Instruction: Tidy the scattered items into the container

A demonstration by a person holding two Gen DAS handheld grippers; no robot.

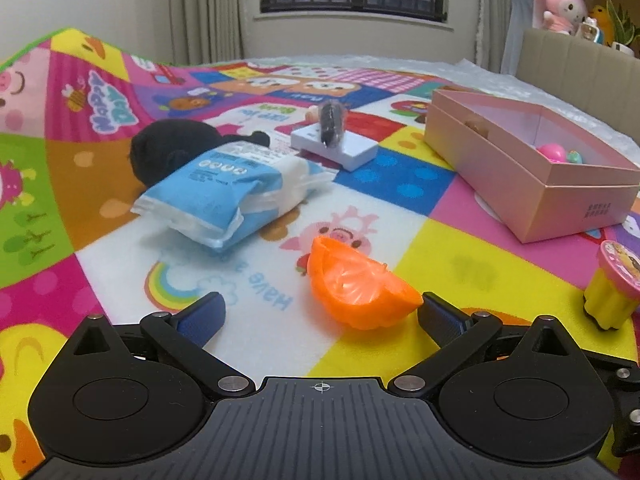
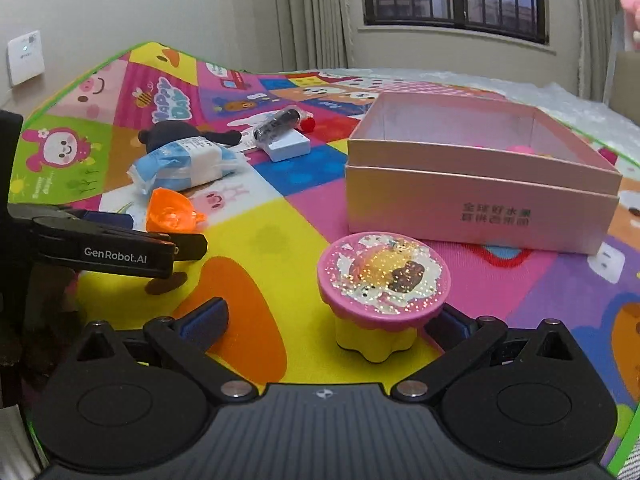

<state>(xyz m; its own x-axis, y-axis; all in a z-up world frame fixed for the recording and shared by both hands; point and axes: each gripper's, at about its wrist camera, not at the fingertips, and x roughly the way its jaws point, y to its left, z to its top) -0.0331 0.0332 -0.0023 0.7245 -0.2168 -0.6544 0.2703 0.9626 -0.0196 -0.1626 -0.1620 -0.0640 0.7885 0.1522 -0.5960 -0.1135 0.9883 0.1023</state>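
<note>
Left gripper (image 1: 320,314): fingers spread wide, nothing held. The hollow orange plastic citrus-wedge toy (image 1: 358,286) lies on the colourful cartoon play mat (image 1: 440,248) at lower centre of the left wrist view, between the fingers and up against the right-hand one; whether it touches I cannot tell.

Right gripper (image 2: 324,324): fingers also released, straddling the small yellow fluted tub with a glittery pink round lid (image 2: 382,280) at lower centre of the right wrist view, closer to the right-hand finger.

The open pink cardboard box (image 2: 480,192) sits at right of frame, just behind the tub, with a pink ball partly visible inside.

Handling, my read:
- Wedge: thin shell, very light, likely flexes and pops out if squeezed at the curved rim. Pinch across the flat faces, gently.
- Tub: stiff, light, lid overhangs. Grip the yellow body under the lid; the flutes should stop slip. Lid may be loose, so keep it upright.
</note>
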